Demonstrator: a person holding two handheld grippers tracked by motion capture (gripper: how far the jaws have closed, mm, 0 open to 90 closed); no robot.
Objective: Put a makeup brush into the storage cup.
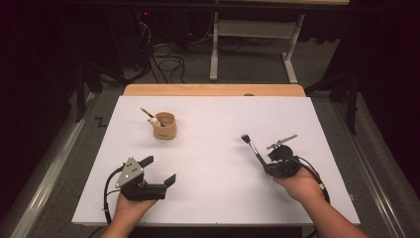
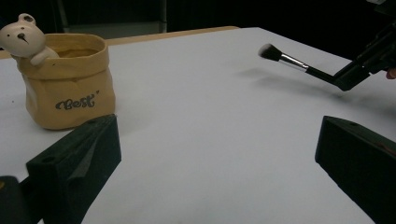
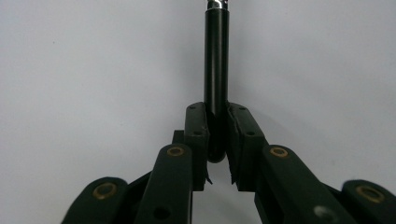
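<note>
Nearest us, our left gripper [image 1: 159, 171] rests low on the white table sheet [image 1: 213, 163], jaws spread wide with nothing between them. Our right gripper [image 1: 264, 162] pinches the black-handled makeup brush [image 1: 251, 147] by its handle end, bristles pointing toward the tan bag-shaped ceramic pot [image 1: 165, 126] with its small bear figure [image 2: 21, 37], well apart.

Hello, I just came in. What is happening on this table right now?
A person works with a gripper in each hand. The right gripper is shut on the handle of a makeup brush, bristles held above the white table. The left gripper rests open, holding nothing. A yellow bear pot with another brush in it stands farther back.
</note>
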